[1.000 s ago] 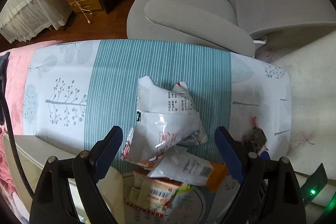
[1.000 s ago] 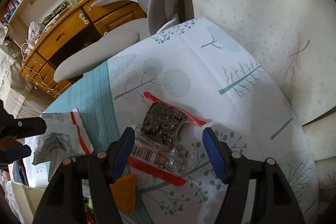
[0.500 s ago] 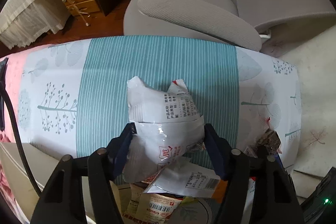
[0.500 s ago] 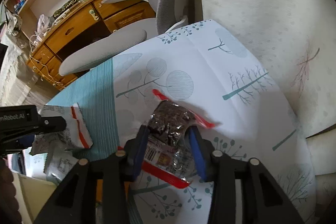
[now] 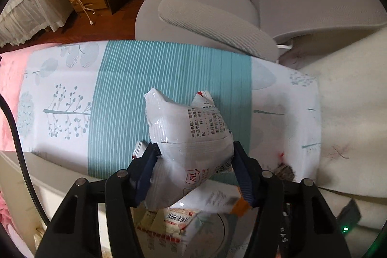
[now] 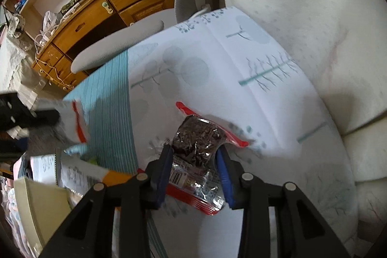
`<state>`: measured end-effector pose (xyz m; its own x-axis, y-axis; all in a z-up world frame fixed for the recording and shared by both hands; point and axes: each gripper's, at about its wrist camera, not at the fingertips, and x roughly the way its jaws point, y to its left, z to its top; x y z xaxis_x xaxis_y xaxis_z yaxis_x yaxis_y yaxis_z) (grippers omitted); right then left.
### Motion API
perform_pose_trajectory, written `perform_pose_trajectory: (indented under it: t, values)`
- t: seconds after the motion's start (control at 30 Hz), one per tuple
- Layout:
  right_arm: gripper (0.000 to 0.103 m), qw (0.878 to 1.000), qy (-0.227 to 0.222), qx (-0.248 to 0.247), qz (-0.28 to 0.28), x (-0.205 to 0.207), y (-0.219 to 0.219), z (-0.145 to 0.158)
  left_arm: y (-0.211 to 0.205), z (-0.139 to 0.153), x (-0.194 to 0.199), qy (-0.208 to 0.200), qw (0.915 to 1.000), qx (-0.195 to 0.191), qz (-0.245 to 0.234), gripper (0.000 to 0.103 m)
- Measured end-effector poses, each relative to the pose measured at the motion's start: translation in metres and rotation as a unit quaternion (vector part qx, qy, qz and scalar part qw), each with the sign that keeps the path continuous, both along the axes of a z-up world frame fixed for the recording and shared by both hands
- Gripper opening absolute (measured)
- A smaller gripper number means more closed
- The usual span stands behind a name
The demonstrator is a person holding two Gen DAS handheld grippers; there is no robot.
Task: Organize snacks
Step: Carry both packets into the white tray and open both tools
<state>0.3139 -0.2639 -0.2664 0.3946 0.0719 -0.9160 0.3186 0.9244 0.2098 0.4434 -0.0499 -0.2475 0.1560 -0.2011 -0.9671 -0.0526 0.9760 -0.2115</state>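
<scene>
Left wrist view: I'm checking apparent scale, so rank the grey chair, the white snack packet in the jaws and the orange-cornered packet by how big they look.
1. grey chair
2. white snack packet, enlarged by nearness
3. orange-cornered packet, partly hidden

Looking steeply down, close over the tree-print cloth (image 5: pixel 60 113); sharing the grey chair (image 5: pixel 217 16) at 12 o'clock.

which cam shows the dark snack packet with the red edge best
The right wrist view: the dark red-edged snack packet sits centred between the closing jaws of the right gripper, pads pressing its sides. The left wrist view catches only a dark sliver of it at the cloth's right edge.
</scene>
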Motion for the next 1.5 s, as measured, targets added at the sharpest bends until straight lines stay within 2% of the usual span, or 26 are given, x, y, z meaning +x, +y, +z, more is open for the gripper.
perform_pose_trajectory:
  t: [0.3,0.53,1.07,1.5]
  values:
    - [0.037,1.0,0.02,0.017,0.011,-0.042,0.007,0.018,0.0,0.045,-0.041,-0.013,0.9994,-0.026,-0.016,0.059]
    - [0.037,0.999,0.015,0.03,0.04,-0.074,0.027,0.041,0.01,0.072,-0.097,-0.025,0.9986,-0.037,-0.029,0.059]
    - [0.037,0.992,-0.046,0.057,0.105,-0.142,0.086,0.105,0.087,0.114,-0.205,-0.06,0.9959,-0.065,-0.02,0.06]
    - [0.037,0.982,-0.115,0.062,0.136,-0.177,0.145,0.146,0.162,0.138,-0.254,-0.121,0.9898,-0.074,-0.017,0.061]
